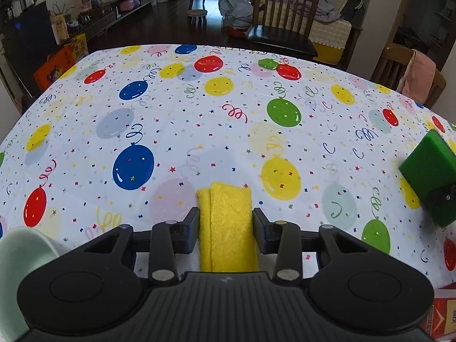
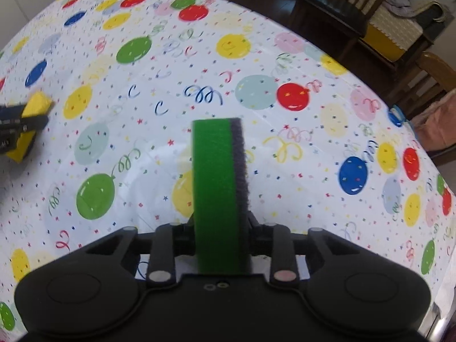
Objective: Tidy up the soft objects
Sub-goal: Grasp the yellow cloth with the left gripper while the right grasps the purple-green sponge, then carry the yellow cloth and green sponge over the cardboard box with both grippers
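We see the left gripper [image 1: 225, 213] pinching a folded yellow cloth [image 1: 228, 228] upright between its fingers; the cloth's near end is hidden behind the gripper body. The right gripper [image 2: 219, 225] clamps a green sponge [image 2: 213, 193] on edge, dark scouring layer on its right side, fingertips mostly hidden by it. Both sit over the balloon tablecloth [image 1: 199, 119]. A mint bowl [image 1: 17, 256] and a red box [image 1: 444, 307] are cut off at the left view's lower corners. The right view is blurred.
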Available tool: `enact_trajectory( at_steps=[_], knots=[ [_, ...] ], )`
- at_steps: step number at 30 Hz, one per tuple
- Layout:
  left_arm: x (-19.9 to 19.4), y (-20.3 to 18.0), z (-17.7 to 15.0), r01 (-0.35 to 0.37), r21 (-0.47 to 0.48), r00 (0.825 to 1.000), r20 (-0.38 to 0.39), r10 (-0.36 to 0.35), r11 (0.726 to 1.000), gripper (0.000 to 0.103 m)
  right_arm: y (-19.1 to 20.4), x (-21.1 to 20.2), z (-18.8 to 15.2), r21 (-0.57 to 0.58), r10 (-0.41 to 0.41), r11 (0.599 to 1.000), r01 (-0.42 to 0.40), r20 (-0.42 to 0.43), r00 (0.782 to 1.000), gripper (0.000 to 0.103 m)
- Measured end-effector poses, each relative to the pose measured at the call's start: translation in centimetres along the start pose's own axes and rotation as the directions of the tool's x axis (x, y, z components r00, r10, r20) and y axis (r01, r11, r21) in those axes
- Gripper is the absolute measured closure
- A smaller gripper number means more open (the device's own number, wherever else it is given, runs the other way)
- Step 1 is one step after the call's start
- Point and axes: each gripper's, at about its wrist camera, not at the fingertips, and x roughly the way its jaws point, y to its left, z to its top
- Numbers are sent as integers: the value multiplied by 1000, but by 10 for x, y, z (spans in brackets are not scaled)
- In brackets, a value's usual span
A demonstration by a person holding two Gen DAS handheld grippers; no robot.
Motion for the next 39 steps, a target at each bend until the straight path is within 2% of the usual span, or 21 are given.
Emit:
enact_trajectory(
  at_steps=[11,23,30,39],
  knots=[
    [-29,-6,-2,45,30,999,14,-45,999,65,-5,-58,-15,93,14,995,-26,132,991,76],
    [-95,-14,-5,152,96,987,37,-156,984,69,9,-145,-54,130,-1,991,-30,227,974,76],
    [-142,-25,-8,205,151,974,70,-217,967,69,19,-199,-88,135,-33,991,-8,300,953,76],
    [-206,-52,-6,296,228,944,77,-320,928,69,23,-252,-139,180,-75,984,9,366,927,76]
  ],
)
